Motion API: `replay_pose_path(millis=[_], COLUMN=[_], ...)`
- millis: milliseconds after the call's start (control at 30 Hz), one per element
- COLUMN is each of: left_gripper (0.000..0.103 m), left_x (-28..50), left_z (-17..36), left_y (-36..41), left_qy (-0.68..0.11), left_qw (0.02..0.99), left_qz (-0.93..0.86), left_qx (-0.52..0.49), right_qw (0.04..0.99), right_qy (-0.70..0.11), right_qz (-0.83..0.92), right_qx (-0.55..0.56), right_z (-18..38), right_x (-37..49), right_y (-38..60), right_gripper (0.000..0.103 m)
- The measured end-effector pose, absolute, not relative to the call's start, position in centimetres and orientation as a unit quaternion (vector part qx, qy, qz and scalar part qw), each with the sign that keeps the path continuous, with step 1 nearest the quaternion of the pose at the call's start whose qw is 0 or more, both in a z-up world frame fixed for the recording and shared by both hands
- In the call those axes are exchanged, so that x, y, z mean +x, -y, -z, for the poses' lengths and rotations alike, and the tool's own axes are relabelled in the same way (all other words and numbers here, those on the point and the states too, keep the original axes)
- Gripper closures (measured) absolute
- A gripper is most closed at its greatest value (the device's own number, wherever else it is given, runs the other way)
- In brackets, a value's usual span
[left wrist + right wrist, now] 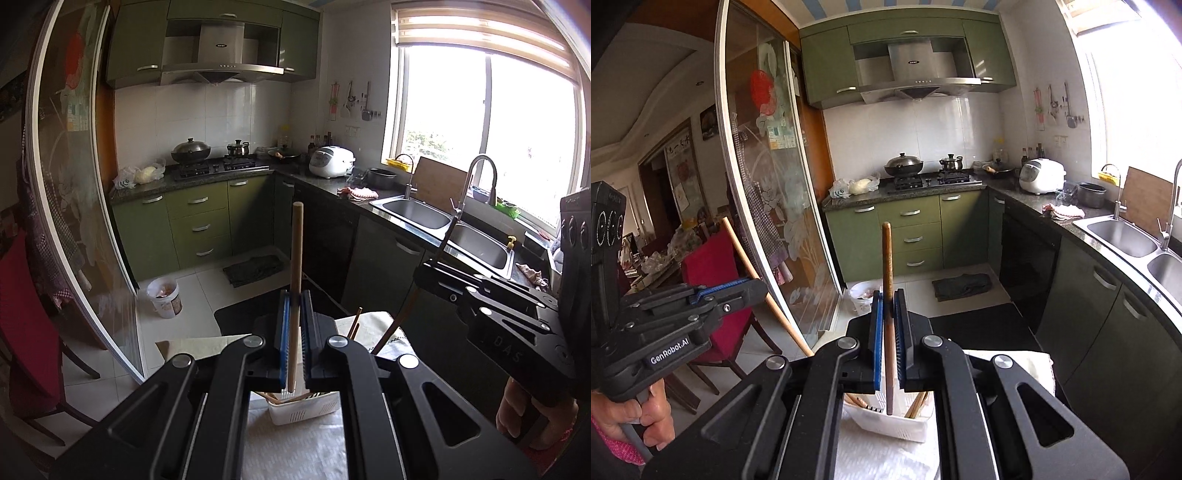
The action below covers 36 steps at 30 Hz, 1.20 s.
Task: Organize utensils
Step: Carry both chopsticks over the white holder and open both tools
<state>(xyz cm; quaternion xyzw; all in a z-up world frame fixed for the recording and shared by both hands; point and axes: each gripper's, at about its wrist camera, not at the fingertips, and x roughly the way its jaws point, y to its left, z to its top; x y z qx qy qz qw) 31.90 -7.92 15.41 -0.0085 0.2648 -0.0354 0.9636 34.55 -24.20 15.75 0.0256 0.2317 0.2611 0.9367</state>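
Green cabinets point(908, 236) and a steel sink point(417, 212) lined the kitchen. Below, a cloth-covered table point(291, 446) bore a white basket point(886, 421). Each gripper, left point(294, 295) and right point(888, 295), pinched an upright wooden utensil: pale stick point(296, 258), dark handle point(887, 258).

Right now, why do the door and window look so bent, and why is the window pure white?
Left wrist view: the fisheye lens bows the sliding glass door, and daylight overexposes the window. Right wrist view: same curving of the door; the window blows out, while the wooden handle stays sharp.
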Motion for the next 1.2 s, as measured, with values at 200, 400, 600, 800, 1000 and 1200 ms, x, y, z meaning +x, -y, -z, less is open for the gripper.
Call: replay_pose_path(millis=[200, 400, 600, 800, 1000, 1200], left_gripper=[0.097, 0.097, 0.097, 0.097, 0.089, 0.067], left_x=[34.8, 36.0, 36.7, 36.8, 36.0, 33.9], left_z=[-11.3, -7.0, -3.2, -0.9, 0.7, 0.1], left_y=[8.0, 8.1, 7.7, 7.5, 7.1, 6.8], left_qy=[-0.301, -0.332, -0.355, -0.354, -0.353, -0.322], left_qw=[0.953, 0.943, 0.934, 0.934, 0.935, 0.946], left_qz=[0.038, 0.037, 0.040, 0.036, 0.033, 0.024], left_qx=[-0.010, 0.000, -0.013, -0.013, -0.008, -0.001], right_qw=[0.935, 0.928, 0.921, 0.920, 0.918, 0.923], right_qy=[-0.253, -0.282, -0.304, -0.310, -0.314, -0.299], right_qz=[-0.248, -0.241, -0.241, -0.238, -0.240, -0.243], right_qx=[0.028, 0.034, 0.037, 0.026, 0.022, 0.020], right_z=[-12.6, -7.6, -3.3, -0.4, 1.1, 0.6], right_x=[38.3, 40.8, 41.5, 41.0, 39.9, 37.3], right_y=[23.2, 22.7, 22.3, 21.6, 21.4, 21.8], right_gripper=[0.096, 0.096, 0.096, 0.096, 0.092, 0.084])
